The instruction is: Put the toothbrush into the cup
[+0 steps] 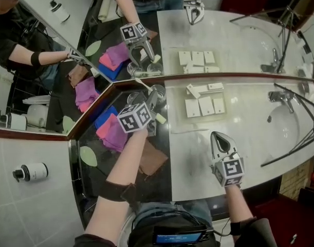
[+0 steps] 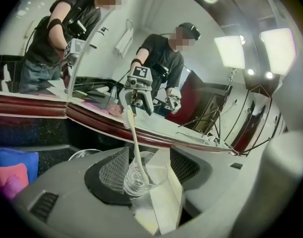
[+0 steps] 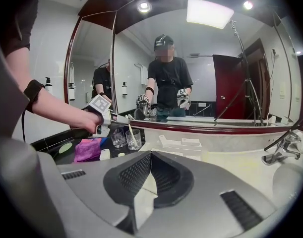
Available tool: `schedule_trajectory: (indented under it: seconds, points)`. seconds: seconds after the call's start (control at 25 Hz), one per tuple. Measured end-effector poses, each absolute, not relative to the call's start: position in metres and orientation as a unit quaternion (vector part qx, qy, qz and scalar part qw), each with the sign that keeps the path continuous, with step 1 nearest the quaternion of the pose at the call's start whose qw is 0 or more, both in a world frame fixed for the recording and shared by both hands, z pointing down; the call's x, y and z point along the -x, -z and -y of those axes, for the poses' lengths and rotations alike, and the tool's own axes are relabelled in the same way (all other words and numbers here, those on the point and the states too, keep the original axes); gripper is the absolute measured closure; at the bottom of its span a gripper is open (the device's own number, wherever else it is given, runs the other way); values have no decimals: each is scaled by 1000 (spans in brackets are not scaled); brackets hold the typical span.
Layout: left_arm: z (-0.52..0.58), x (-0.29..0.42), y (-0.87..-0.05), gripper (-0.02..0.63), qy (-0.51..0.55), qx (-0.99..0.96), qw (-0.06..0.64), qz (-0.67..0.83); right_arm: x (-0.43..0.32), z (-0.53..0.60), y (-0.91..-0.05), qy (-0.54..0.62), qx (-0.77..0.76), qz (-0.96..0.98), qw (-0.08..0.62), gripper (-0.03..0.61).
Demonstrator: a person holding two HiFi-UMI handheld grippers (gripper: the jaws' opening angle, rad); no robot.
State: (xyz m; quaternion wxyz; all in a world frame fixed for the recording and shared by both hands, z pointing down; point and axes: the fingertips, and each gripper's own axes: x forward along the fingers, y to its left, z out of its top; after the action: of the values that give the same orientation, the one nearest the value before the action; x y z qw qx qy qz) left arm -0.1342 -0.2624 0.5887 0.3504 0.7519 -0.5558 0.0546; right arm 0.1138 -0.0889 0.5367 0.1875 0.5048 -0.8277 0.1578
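Toothbrush [image 2: 133, 143] is stood in the glass cup [image 2: 136, 181] – L gripper [image 1: 153, 100] is spread wide round it, w/o pressing – R gripper [image 1: 218, 138] is clenched empty above the counter [image 1: 192, 163].

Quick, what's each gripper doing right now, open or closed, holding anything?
Left gripper: open; the cup with the toothbrush in it sits between its jaws, ungripped.
Right gripper: shut, empty.

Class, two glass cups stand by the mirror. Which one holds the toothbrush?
The cup nearer the pale marble counter, rightmost in the right gripper view: the toothbrush leans in it. The other cup beside it stands empty.
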Motion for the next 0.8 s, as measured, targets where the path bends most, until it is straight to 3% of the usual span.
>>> schedule_trajectory:
  seconds: [0.2,0.52,0.8]
  points:
    - [286,134,-592,360,-63,-758,336,555,-111,96,-547,-159,-500,828,197,558]
    - [294,132,-598,365,-94,-729,381,561,-113,97,-555,-167,-501,826,198,558]
    - [298,135,-606,444,-116,-722,380,567,-116,98,-552,-163,-502,826,199,558]
